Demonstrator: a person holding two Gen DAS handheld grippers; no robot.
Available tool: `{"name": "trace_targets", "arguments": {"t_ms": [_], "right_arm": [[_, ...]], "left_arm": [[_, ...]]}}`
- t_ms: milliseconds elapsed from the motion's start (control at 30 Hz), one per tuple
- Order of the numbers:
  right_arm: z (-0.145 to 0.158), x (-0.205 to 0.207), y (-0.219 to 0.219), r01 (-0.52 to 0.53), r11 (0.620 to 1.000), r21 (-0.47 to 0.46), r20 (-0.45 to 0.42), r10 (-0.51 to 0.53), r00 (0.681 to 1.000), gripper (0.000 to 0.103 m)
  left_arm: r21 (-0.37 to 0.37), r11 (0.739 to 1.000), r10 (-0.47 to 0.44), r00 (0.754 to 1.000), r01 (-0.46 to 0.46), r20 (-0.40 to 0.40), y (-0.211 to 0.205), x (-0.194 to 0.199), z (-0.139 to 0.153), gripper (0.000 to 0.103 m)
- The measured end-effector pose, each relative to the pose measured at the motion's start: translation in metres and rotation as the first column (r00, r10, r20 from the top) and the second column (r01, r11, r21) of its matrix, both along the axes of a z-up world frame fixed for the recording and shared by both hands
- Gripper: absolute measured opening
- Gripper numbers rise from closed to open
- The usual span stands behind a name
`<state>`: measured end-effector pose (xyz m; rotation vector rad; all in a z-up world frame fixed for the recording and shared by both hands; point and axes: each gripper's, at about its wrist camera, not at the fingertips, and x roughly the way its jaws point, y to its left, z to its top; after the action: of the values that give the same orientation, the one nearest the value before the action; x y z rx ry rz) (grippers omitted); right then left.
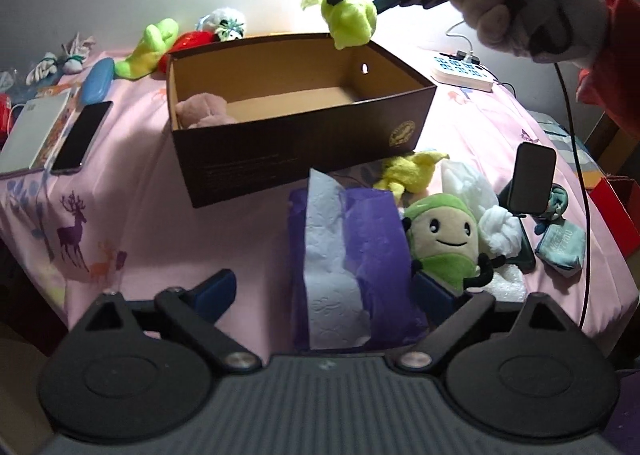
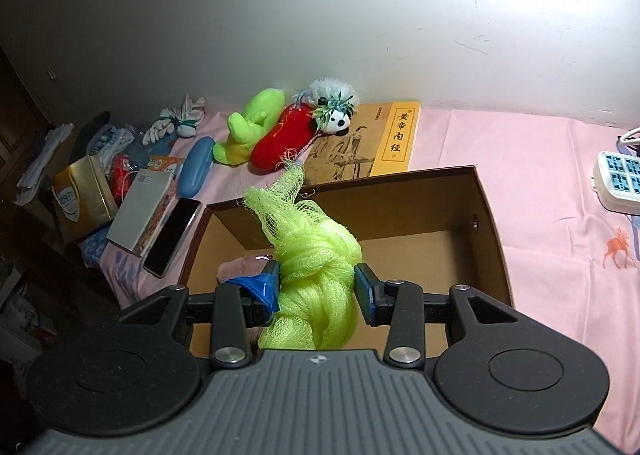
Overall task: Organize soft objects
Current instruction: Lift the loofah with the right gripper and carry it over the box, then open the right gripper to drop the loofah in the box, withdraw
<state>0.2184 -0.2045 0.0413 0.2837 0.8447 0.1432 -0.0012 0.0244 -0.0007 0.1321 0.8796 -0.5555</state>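
- Right gripper [image 2: 316,287]: clamped on green mesh puff [image 2: 316,255], held above box [image 2: 492,215].
- Pink plush [image 1: 204,111]: in the box, below-left of the right gripper.
- Left gripper [image 1: 324,291]: jaws wide apart, empty, over tissue pack [image 1: 344,255].

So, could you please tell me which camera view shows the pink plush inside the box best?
The left wrist view: the pink plush lies unobstructed in the brown box, at its left end. In the right wrist view only a sliver shows behind the right gripper, which is shut on the green mesh bundle.
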Motion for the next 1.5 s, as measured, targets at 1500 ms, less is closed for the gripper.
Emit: {"name": "trace_targets", "arguments": {"t_ms": [1500], "right_arm": [[-0.011,-0.017,-0.011,-0.051,0.973,0.225,0.012,0.049,0.999,0.026]], "left_arm": [[-0.042,0.997,-0.07,0.996,0.068,-0.046,-0.017,0.059,-0.008,0.096]]}}
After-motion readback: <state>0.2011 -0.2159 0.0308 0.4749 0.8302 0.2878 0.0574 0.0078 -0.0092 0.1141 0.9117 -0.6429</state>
